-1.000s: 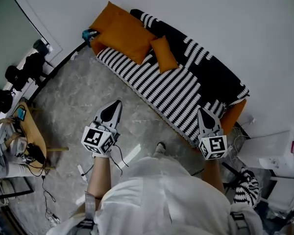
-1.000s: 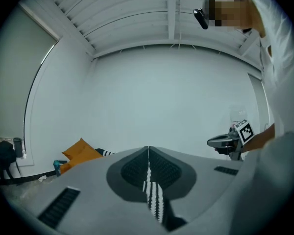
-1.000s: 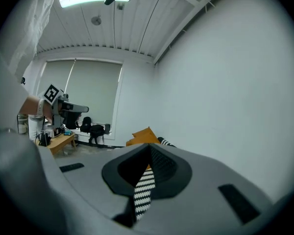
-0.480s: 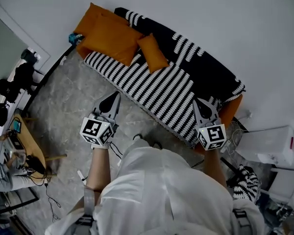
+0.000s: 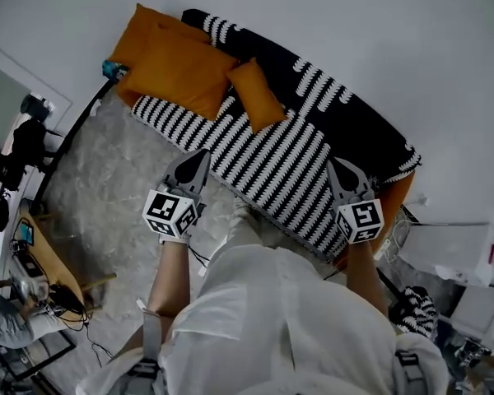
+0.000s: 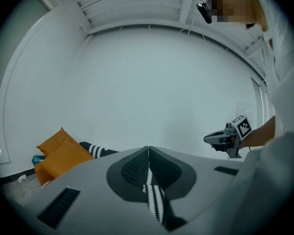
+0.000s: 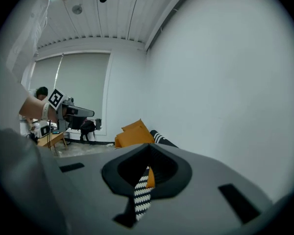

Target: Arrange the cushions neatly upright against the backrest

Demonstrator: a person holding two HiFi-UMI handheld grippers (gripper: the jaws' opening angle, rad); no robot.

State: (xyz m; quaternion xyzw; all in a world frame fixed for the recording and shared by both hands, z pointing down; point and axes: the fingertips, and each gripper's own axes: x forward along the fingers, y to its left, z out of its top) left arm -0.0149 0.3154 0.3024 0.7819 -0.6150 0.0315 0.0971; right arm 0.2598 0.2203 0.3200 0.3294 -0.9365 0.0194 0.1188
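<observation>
A person (image 5: 280,319) in white stands at the front edge of a sofa (image 5: 296,163) with a black-and-white striped cover; the sofa runs along a pale wall (image 5: 354,23) over a grey mottled floor (image 5: 123,179). Two big cushions (image 5: 177,64), both orange, are heaped at the sofa's left end, one partly over the other, tilted rather than upright; a small cushion (image 5: 257,95), also orange, sits just beside them, askew on the seat near the backrest; whether it leans on the backrest cannot be told.

The left gripper (image 5: 201,155) is held out over the seat's front edge, jaws pressed together with nothing between them; its own view shows the jaws (image 6: 148,151) meeting in one seam, the big cushions (image 6: 61,153) off to the left, well apart. The right gripper (image 5: 337,165) is out over the seat toward the sofa's right end, jaws likewise closed and empty (image 7: 148,150); the cushions (image 7: 134,133) lie far beyond its tips.

A wooden worktop (image 5: 41,245) with small gear stands at the left, well apart from the sofa.
</observation>
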